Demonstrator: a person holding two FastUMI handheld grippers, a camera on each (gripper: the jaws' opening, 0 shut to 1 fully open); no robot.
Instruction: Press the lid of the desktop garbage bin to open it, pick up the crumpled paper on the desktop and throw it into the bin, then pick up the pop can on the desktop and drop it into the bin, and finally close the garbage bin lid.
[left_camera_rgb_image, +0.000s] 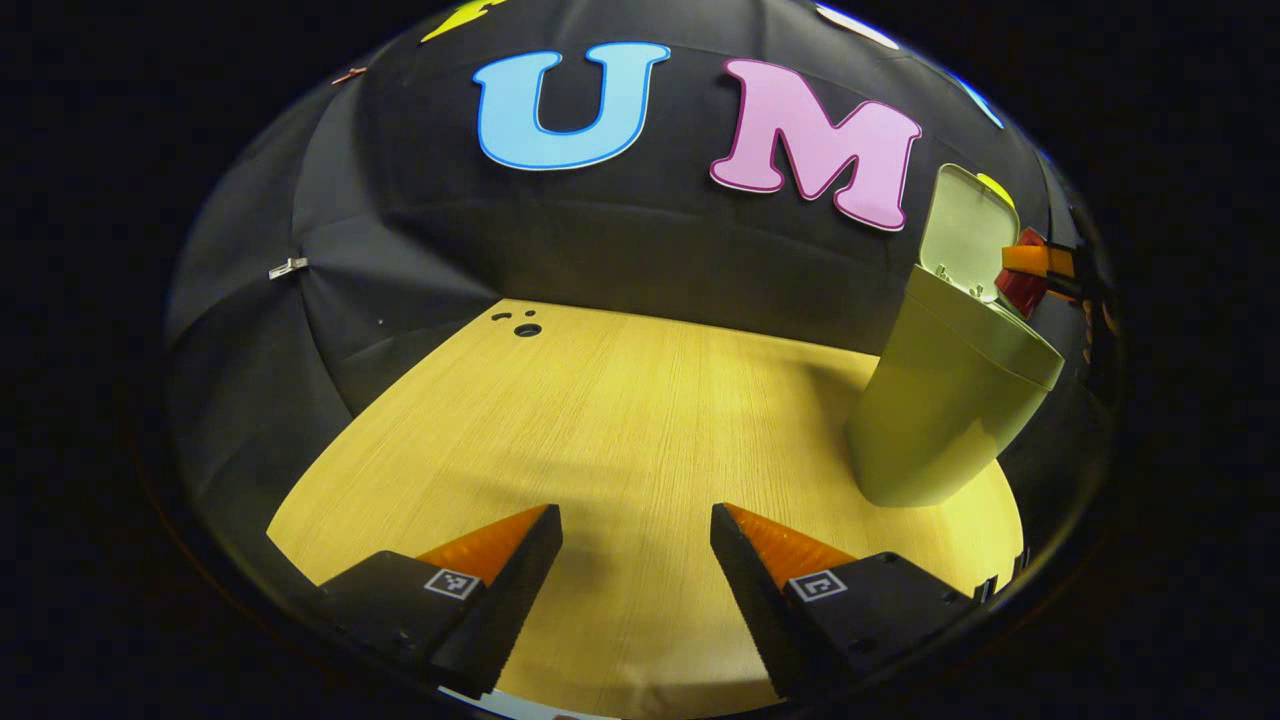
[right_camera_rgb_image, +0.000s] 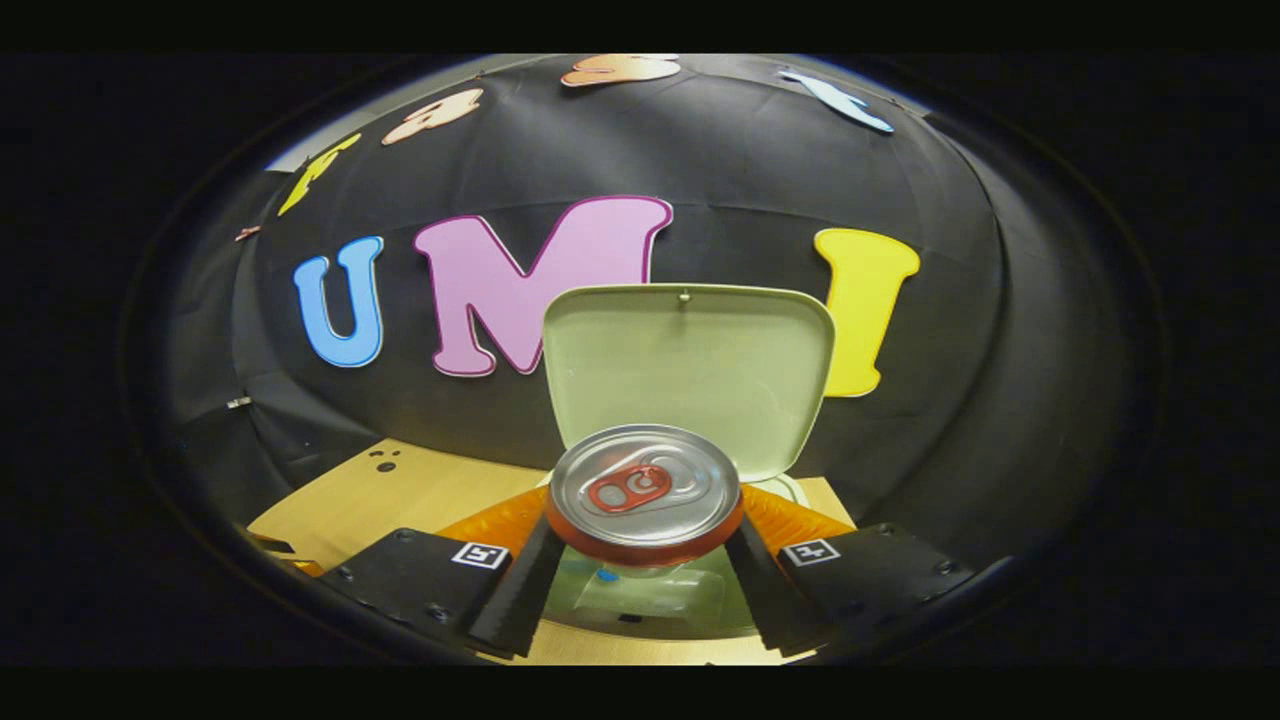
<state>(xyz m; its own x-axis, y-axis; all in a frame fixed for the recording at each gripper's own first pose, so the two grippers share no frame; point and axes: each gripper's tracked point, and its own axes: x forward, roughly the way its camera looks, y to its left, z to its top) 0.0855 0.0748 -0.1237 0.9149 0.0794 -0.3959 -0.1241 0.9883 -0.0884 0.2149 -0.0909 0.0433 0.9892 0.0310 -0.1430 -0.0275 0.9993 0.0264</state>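
Observation:
In the right gripper view my right gripper (right_camera_rgb_image: 645, 540) is shut on a red pop can (right_camera_rgb_image: 645, 495), held on its side with its silver top facing the camera. The can hangs over the open mouth of the pale green garbage bin (right_camera_rgb_image: 640, 600), whose lid (right_camera_rgb_image: 690, 375) stands raised behind it. In the left gripper view the bin (left_camera_rgb_image: 945, 400) stands at the right on the wooden table, lid (left_camera_rgb_image: 965, 235) up, and the right gripper with the can (left_camera_rgb_image: 1025, 280) shows above its rim. My left gripper (left_camera_rgb_image: 635, 545) is open and low over the bare table.
The light wooden table (left_camera_rgb_image: 600, 420) has small dark holes (left_camera_rgb_image: 525, 328) near its far left corner. Black cloth walls close the booth behind and at both sides. A small metal clip (left_camera_rgb_image: 288, 267) is pinned to the left wall.

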